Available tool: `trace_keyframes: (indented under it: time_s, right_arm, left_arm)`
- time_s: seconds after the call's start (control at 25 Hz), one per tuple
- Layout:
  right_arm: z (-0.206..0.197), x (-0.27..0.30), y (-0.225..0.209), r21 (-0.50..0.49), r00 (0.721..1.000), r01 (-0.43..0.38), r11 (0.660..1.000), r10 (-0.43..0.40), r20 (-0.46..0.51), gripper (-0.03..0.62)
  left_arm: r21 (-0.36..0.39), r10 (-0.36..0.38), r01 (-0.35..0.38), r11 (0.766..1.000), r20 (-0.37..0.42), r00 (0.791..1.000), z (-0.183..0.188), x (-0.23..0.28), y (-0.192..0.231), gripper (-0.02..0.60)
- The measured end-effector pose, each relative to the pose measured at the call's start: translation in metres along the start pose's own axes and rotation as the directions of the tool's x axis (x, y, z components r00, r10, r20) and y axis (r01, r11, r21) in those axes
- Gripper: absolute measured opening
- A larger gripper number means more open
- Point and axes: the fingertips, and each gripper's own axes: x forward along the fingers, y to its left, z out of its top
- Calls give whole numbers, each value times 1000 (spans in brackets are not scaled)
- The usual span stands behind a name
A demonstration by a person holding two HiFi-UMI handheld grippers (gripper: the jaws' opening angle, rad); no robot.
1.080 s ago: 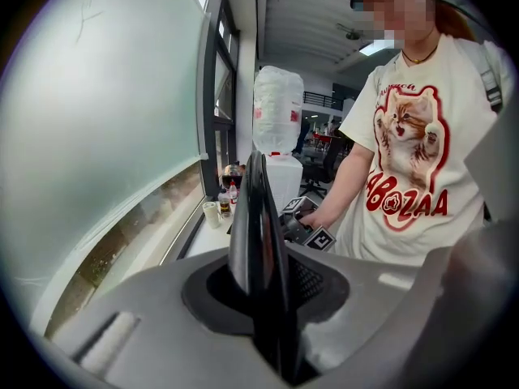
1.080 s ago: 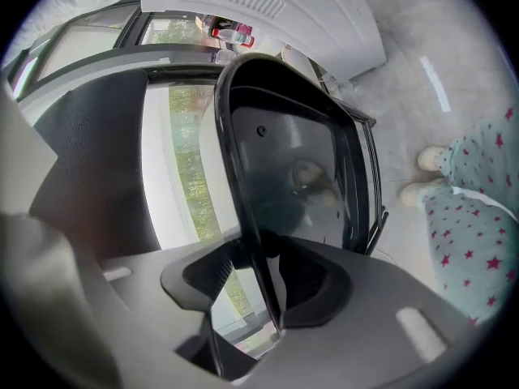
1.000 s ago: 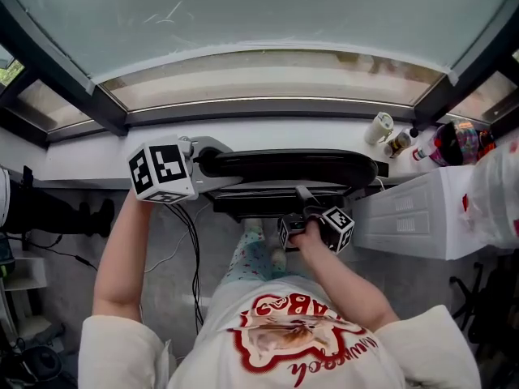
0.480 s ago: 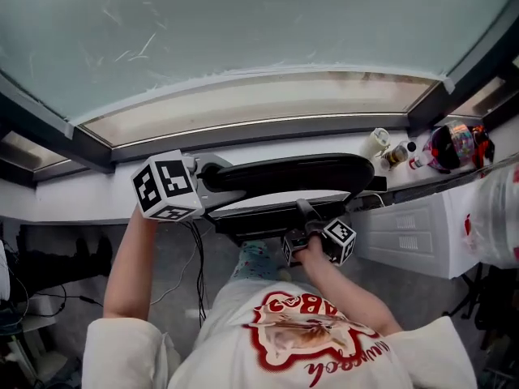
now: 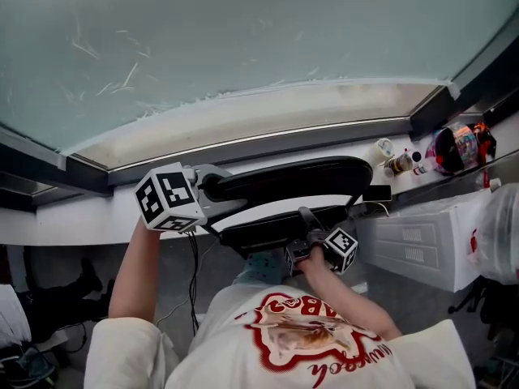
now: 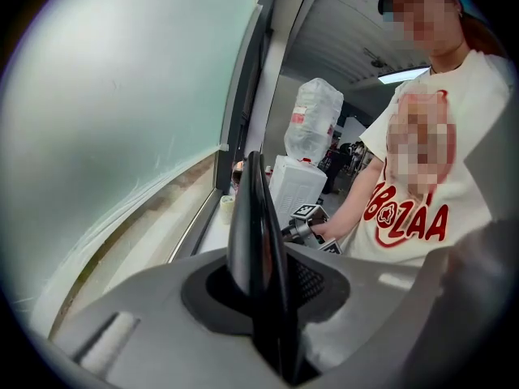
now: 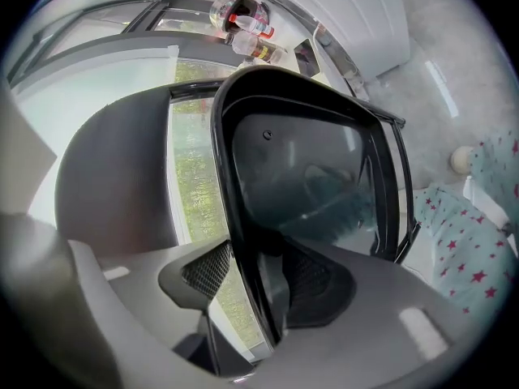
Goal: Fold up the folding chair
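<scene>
The black folding chair stands against the window wall right in front of me. In the head view its curved backrest (image 5: pixel 284 177) lies above the seat (image 5: pixel 259 232). My left gripper (image 5: pixel 208 186) is shut on the backrest's left end; the left gripper view shows the backrest (image 6: pixel 253 241) edge-on between the jaws. My right gripper (image 5: pixel 306 219) is shut on the seat's near rim. In the right gripper view the glossy seat (image 7: pixel 312 177) fills the frame, its rim pinched between the jaws, and the chair frame (image 7: pixel 401 193) runs along its right side.
A white sill (image 5: pixel 97 217) runs under the frosted window (image 5: pixel 243 39). Bottles and a cup (image 5: pixel 399 162) stand at its right end, beside a white cabinet (image 5: pixel 413 241) and a plastic bag (image 5: pixel 499 233). A black cable (image 5: pixel 193 258) hangs to the grey floor.
The chair and both grippers now sit lower in the head view, and more window glass shows above. The backrest now tilts, right end higher. Both grips are unchanged.
</scene>
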Motion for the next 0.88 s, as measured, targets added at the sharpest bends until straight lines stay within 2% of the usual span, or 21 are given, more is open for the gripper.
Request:
trace_keyframes:
  time_s: [0.4, 0.72, 0.8, 0.88]
  right_arm:
    - [1, 30, 13, 4, 999, -46, 999, 46, -18, 219]
    - [3, 41, 13, 2, 998, -66, 998, 66, -6, 221]
    - [3, 42, 13, 12, 997, -72, 997, 72, -3, 212]
    - [2, 45, 16, 17, 996, -85, 996, 85, -2, 176]
  left_arm:
    - [-21, -12, 12, 1000, 1, 1000, -3, 0, 47, 97]
    - [-26, -27, 28, 999, 12, 1000, -8, 1, 63, 100]
    - [-19, -12, 12, 1000, 2, 1000, -10, 3, 70, 106]
    - [-19, 24, -24, 1000, -13, 1000, -16, 6, 81, 121]
